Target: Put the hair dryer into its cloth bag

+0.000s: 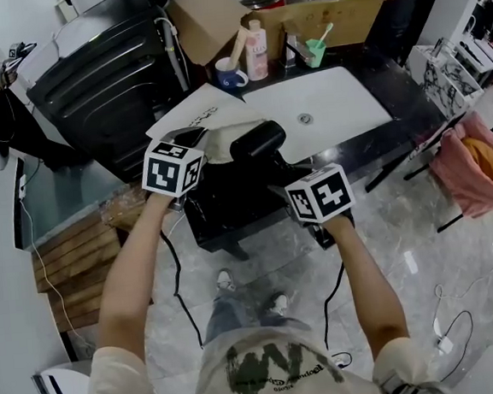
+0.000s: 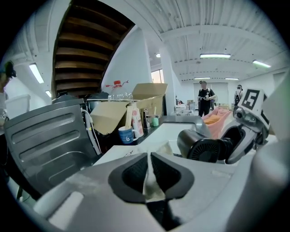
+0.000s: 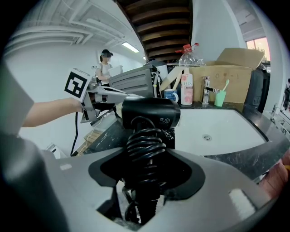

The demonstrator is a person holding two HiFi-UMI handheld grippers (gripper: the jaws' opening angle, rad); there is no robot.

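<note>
The black hair dryer (image 1: 257,139), short and round in the barrel, is held in the air above the dark table (image 1: 394,74). Its barrel lies crosswise between the two claws. The grilled end faces the left claw (image 1: 197,141), and the handle runs back and down into the right claw (image 1: 287,187). A black coiled cord (image 3: 146,145) is bunched round the handle. The right claw stands wide, its pads clamped on that cord-wrapped handle. The left claw is nearly closed, pinching a fold of the cream cloth bag (image 1: 227,144). The cloth bag hangs just beside the barrel's end, and the hair dryer is outside it. Beyond them a white sink basin (image 1: 328,99) is set into the table. At the back a green cup (image 1: 315,54) holds a toothbrush. A blue mug (image 1: 230,74) stands beside a pale pink bottle (image 1: 257,52), and an open cardboard box (image 1: 317,18) rises behind them.
</note>
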